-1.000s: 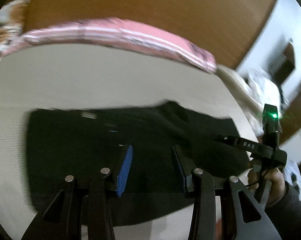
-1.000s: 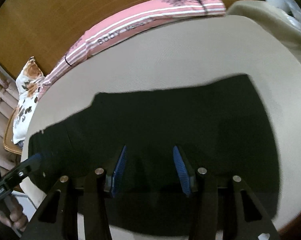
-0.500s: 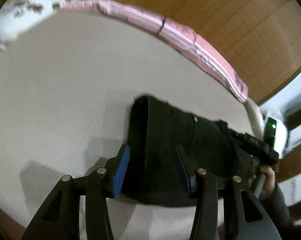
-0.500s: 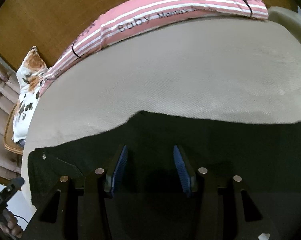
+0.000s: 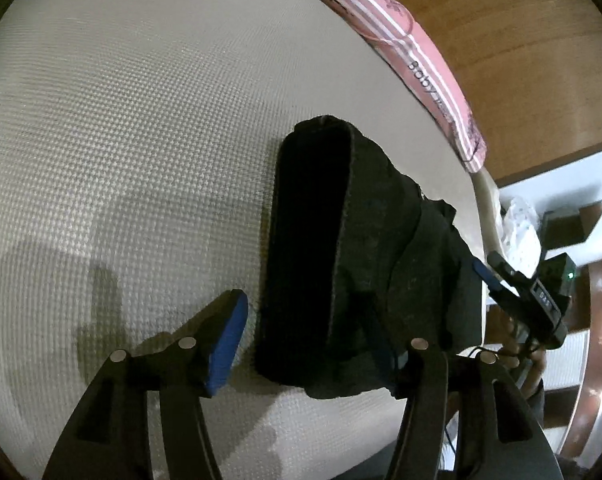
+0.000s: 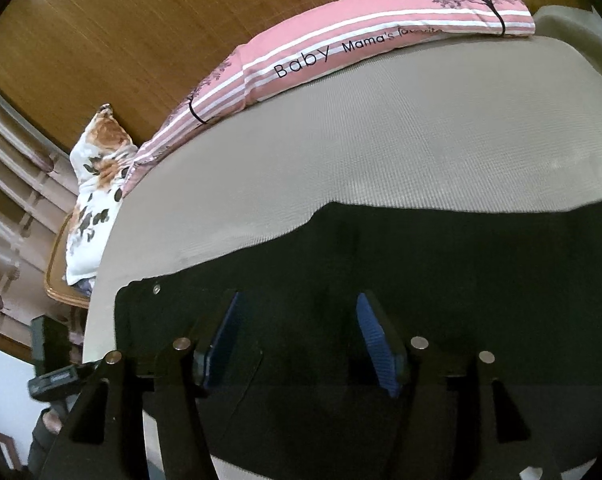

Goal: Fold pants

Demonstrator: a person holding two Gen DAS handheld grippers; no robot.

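**Q:** Where do the black pants (image 5: 365, 264) lie, and how are they arranged?

**A:** They rest on the beige textured mattress (image 5: 141, 128), near its front edge. In the left wrist view they appear end-on as a thick, layered bundle with a rolled fold on its left side. In the right wrist view the pants (image 6: 401, 280) spread as a broad dark panel across the lower field, with a small metal rivet (image 6: 155, 289) near their left corner.

**Q:** What is the state of each claw?

**A:** The left gripper (image 5: 313, 344) stands apart, its jaws having just been opening. The end of the bundle sits between them, and the blue left pad (image 5: 228, 344) is clear of the cloth. Contact at the right finger cannot be judged against the dark fabric. The right gripper (image 6: 301, 340) is likewise apart, its jaws also having just been opening. Both blue pads hover over the fabric, and no fold is visibly pinched.

**Q:** What borders the work surface?

**A:** A pink striped pillow (image 6: 341, 60) printed "Baby" lies along the far edge, against a wooden headboard (image 6: 121, 32). A floral cushion (image 6: 97, 184) sits at the left.
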